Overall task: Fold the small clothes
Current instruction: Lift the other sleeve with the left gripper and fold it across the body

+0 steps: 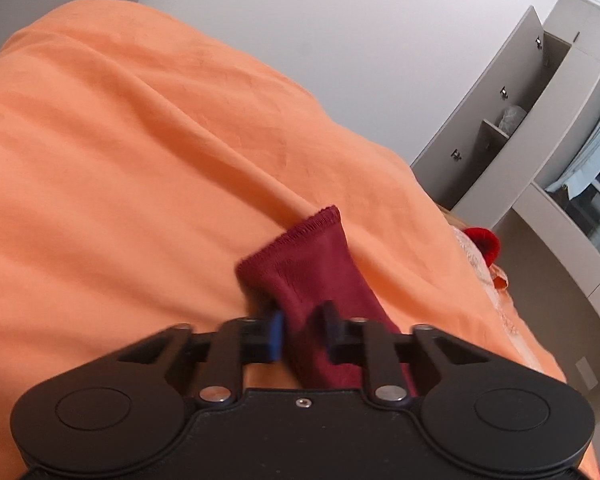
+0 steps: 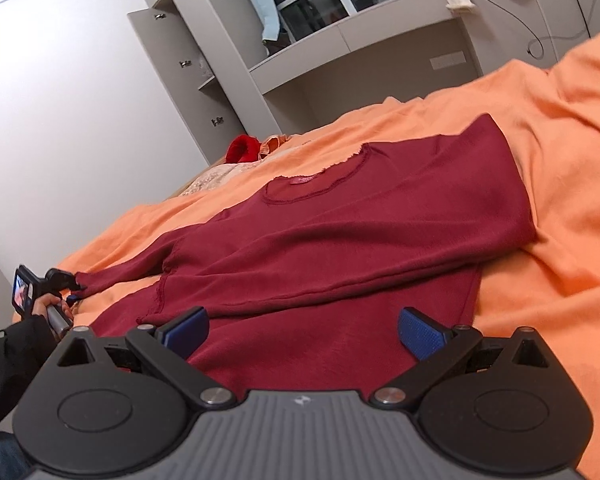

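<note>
Sleeve cuff (image 1: 296, 248) of the dark red sweater (image 2: 340, 232) sits pinched in the left tongs (image 1: 302, 336); the sweater lies flat on the orange bedsheet (image 2: 560, 200), other sleeve folded across its chest; right tongs (image 2: 302, 330) hover wide above its hem, holding nothing.

The left gripper (image 1: 302, 334) is matte black plastic with blue ribbed pads, two round discs and silver pivot screws; the right gripper (image 2: 303, 330) matches, its ribbed grey base at six o'clock; a black sleeve (image 2: 10, 354) and blue denim (image 2: 0, 456) show at eight o'clock.
</note>
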`<state>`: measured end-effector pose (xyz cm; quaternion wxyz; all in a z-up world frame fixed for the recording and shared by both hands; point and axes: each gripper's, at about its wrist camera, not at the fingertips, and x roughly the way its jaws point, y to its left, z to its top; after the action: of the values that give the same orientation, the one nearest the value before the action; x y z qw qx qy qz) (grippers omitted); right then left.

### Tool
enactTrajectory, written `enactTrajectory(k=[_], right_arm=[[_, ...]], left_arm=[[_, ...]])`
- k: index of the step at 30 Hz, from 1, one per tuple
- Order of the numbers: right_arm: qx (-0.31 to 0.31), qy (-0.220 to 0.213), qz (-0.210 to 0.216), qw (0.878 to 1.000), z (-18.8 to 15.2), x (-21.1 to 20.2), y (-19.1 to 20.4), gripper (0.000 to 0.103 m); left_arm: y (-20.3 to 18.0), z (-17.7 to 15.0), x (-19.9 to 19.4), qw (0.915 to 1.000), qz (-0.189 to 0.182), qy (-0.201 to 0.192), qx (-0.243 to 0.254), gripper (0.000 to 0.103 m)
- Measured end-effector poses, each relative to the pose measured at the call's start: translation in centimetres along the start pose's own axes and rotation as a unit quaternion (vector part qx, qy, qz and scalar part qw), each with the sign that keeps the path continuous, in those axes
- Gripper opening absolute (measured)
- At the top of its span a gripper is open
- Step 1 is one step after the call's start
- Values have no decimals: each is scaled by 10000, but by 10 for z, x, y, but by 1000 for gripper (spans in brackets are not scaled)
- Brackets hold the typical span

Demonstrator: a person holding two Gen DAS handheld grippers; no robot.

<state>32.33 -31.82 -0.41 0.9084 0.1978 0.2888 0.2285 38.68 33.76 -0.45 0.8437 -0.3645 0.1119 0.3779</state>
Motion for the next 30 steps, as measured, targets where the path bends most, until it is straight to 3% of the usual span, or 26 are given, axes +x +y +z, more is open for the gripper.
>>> enactTrajectory(k=[1, 4, 7, 11, 15, 21, 25, 30], right_arm=[[28, -21, 19, 10000, -1, -1, -1, 103], [89, -26, 41, 9999, -2, 0, -2, 103], [76, -19, 25, 10000, -2, 0, -1, 103], [39, -102, 0, 9999, -2, -4, 2, 103], [8, -259, -12, 9997, -2, -12, 7, 103], [-64, -524, 21, 9986, 0, -26, 15, 103], [50, -788, -87, 9968, 5, -36, 13, 103], [212, -1219, -362, 9916, 15, -52, 3, 103]], left_arm=[[-2, 3, 0, 10000, -49, -6, 54, 7], [-23, 10, -10, 9971, -385, -299, 592, 6], [-57, 16, -30, 9840, -874, -670, 1398, 6], [-104, 11, -71, 9515, -1570, -1103, 2404, 6], [-148, -5, -120, 9180, -2361, -1293, 2910, 6], [-206, -56, -200, 8545, -3413, -1431, 3646, 6], [-228, -103, -238, 8342, -3985, -1080, 3656, 6], [-235, -188, -275, 8098, -4412, -571, 3824, 6]])
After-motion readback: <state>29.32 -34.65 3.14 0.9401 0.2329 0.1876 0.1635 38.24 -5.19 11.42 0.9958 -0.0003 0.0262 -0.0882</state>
